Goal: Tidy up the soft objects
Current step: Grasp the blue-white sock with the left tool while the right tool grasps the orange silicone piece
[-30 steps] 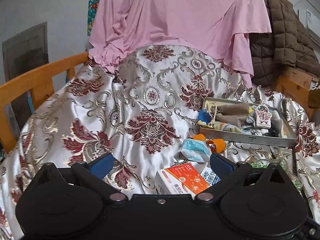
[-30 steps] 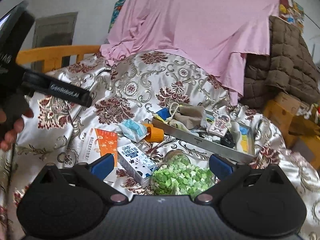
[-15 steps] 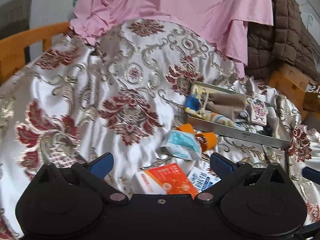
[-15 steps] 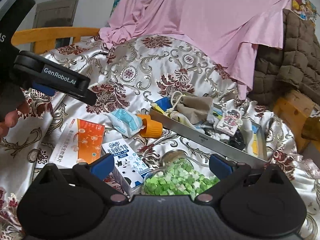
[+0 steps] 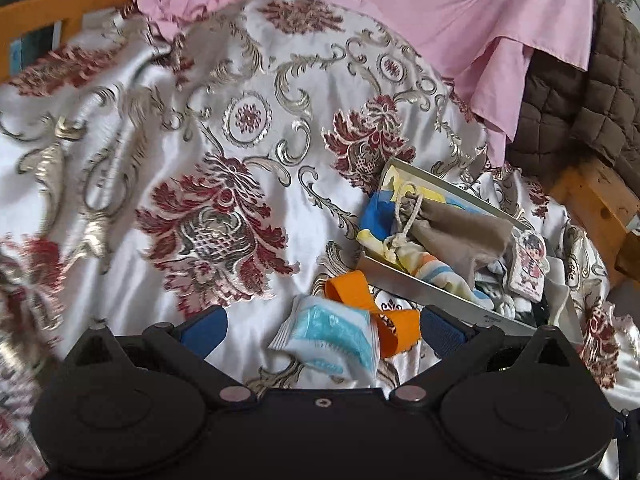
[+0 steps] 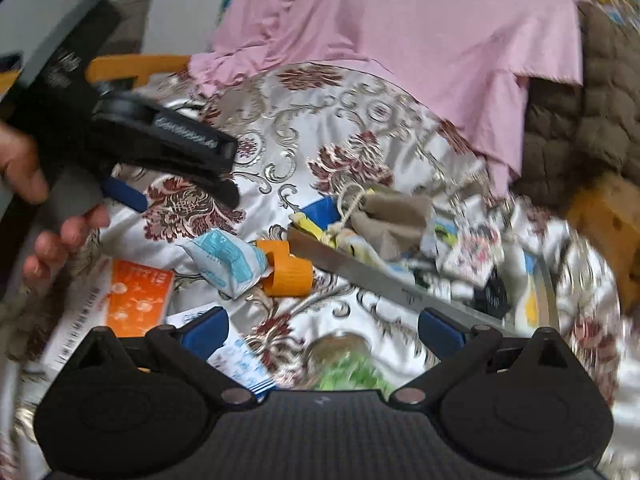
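Your left gripper [image 5: 322,330] stands wide, nothing between its blue pads, and low in the left wrist view the blue-and-white soft packet [image 5: 332,338] lies right between them on the satin cloth [image 5: 120,208]. You look to be in the approach for a pick: the packet is framed but I see no contact yet. Just behind it, touching its far edge, sits the orange strap loop [image 5: 360,292], so the next move calls for closing on the packet's bulk alone, square to its middle, or the strap may come up with it.

Your right gripper [image 6: 323,330] is also spread wide and empty. At the bottom of its view lie a blue-printed white carton [image 6: 240,364] under the left pad and a heap of green bits [image 6: 352,372] at centre, blurred, so I cannot tell what holds them. Left of these is the orange-and-white box [image 6: 128,300]. At the left edge your hand [image 6: 48,240] shows, holding the left gripper above the packet.

Farther up, right of centre, the metal tray [image 5: 424,286] already holds a grey drawstring pouch [image 5: 452,236], striped fabric [image 5: 440,272] and a cartoon tag [image 5: 530,266]. That tray is probably where the packet belongs. Pink fabric [image 5: 440,8] hangs across the top.
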The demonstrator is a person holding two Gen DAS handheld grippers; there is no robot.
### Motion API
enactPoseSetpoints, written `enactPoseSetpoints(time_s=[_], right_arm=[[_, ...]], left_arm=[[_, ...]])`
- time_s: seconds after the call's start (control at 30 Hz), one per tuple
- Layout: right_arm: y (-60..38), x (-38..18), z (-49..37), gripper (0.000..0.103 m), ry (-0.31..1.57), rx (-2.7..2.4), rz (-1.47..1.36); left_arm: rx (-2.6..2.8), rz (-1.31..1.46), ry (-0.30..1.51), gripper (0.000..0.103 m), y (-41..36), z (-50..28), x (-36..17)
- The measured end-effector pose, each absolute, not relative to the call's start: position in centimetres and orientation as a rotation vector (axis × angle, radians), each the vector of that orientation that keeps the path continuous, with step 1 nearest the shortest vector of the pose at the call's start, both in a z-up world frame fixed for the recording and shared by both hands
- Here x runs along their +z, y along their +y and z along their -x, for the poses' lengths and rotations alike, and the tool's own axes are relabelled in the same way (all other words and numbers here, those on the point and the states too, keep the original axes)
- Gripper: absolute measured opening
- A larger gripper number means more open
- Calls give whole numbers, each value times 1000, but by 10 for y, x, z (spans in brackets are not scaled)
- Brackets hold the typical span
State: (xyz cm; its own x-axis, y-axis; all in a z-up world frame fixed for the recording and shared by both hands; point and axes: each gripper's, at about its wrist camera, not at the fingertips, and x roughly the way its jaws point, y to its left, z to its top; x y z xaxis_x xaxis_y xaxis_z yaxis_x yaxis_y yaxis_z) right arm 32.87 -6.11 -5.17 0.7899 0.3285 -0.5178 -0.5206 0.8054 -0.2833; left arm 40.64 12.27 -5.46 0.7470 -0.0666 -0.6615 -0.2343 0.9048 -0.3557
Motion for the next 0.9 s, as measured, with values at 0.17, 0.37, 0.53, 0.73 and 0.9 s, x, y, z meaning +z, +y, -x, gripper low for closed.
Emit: enactPoseSetpoints(time_s=[0.17, 0.37, 0.53, 0.73, 0.9], right_arm=[[-51, -58, -360, 103, 512, 487, 504], [-34, -66, -397, 102, 576, 483, 580], [-15, -76, -417, 102, 607, 537, 702], [10, -92, -427, 97, 611, 587, 877], [26, -104, -434, 92, 593, 627, 988]], left_arm=[[26, 519, 788, 102, 142, -428, -78], [-75, 465, 832, 102, 146, -447, -100], [-135, 535, 887, 102, 151, -459, -118], [-186, 638, 866, 101, 160, -461, -128], [-237, 730, 880, 95, 164, -466, -135]])
